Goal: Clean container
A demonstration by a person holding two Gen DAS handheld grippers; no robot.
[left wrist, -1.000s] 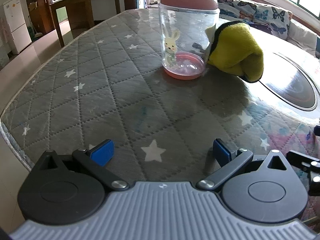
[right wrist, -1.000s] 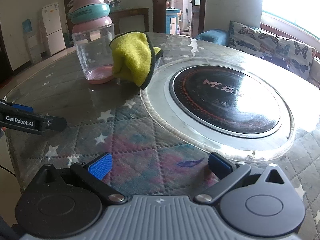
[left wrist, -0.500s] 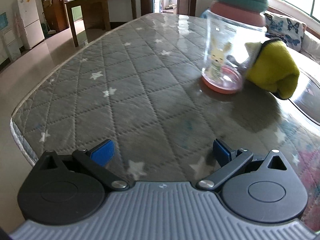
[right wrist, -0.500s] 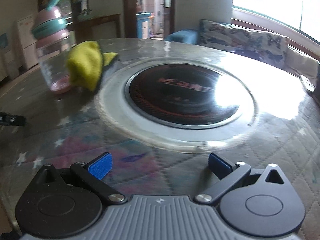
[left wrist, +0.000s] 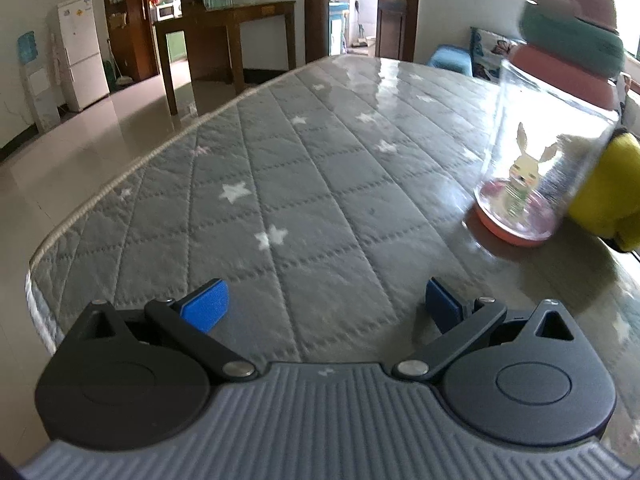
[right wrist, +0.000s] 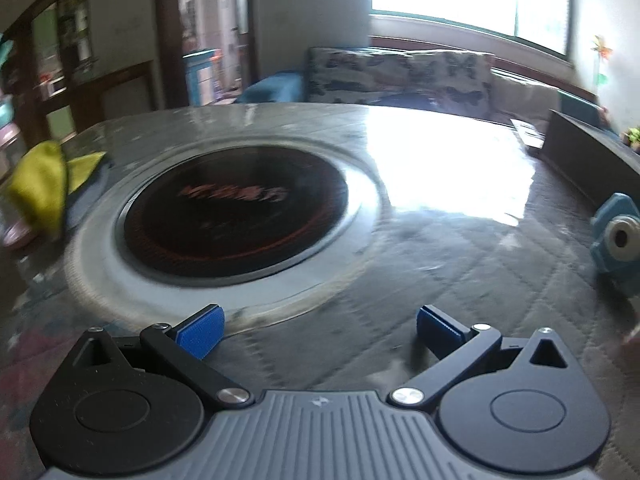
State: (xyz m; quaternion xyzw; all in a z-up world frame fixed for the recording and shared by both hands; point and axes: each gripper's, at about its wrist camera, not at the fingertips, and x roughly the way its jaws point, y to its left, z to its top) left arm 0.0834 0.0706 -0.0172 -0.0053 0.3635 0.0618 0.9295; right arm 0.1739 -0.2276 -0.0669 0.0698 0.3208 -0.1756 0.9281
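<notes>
Container (left wrist: 548,152) upright on table (left wrist: 280,184), yellow cloth (left wrist: 608,188) touching it; left tongs (left wrist: 326,306), right tongs (right wrist: 320,326) both spread wide, empty.

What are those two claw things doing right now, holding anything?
Left gripper: open, holding nothing.
Right gripper: open, holding nothing.

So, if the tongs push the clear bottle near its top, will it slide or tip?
The bottle looks empty, tall and capped with a bulky lid, so it probably tips easily. The glossy table may let its base slide first. Its clear wall is likely slippery.
</notes>
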